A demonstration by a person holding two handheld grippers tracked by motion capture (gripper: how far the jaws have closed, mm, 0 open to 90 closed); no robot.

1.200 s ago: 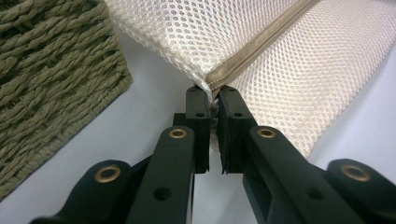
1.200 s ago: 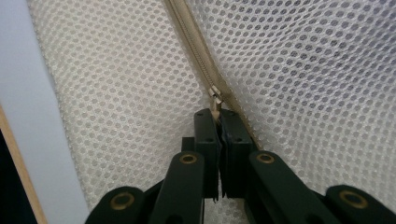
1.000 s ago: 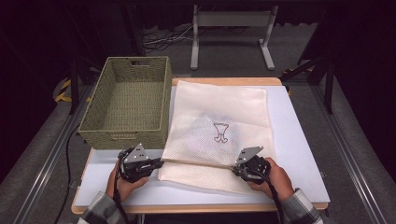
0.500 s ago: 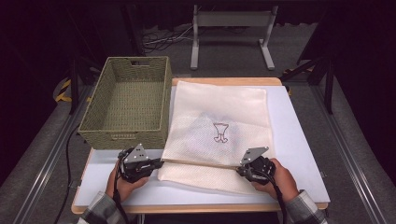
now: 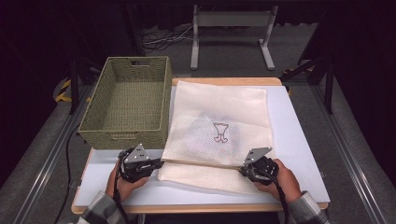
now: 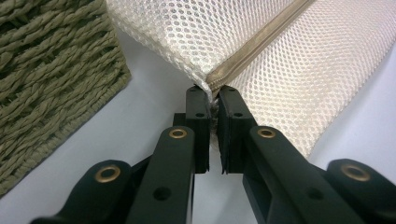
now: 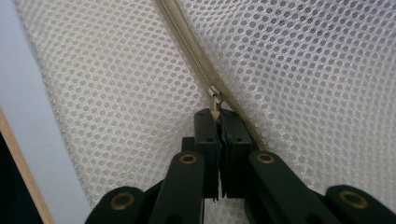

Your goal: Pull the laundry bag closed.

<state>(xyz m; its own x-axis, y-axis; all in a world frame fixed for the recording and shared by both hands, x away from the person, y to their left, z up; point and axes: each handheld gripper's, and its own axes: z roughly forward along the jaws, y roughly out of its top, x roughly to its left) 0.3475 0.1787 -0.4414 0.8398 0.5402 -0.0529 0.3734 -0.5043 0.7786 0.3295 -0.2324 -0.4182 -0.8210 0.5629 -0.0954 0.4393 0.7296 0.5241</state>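
Near edge: two hands, sleeves cut off at frame bottom. Left tongs (image 6: 212, 100) clamped on bag (image 5: 219, 126) corner at zip end; pinched cloth hidden between pads. Right tongs (image 7: 217, 114) clamped on zip pull (image 7: 215, 100); pull mostly hidden. One mesh bag flat on surface (image 5: 299, 140), one zip (image 5: 201, 163) across near end. Print on bag too small to read. Beyond left: one basket (image 5: 126, 100), beside bag.

Left tongs (image 6: 214, 100) clamped on corner of mesh bag (image 6: 299, 70), right at the zipper (image 6: 254, 49) end. Woven basket (image 6: 51, 79) close by at left, on white surface (image 6: 149, 100).
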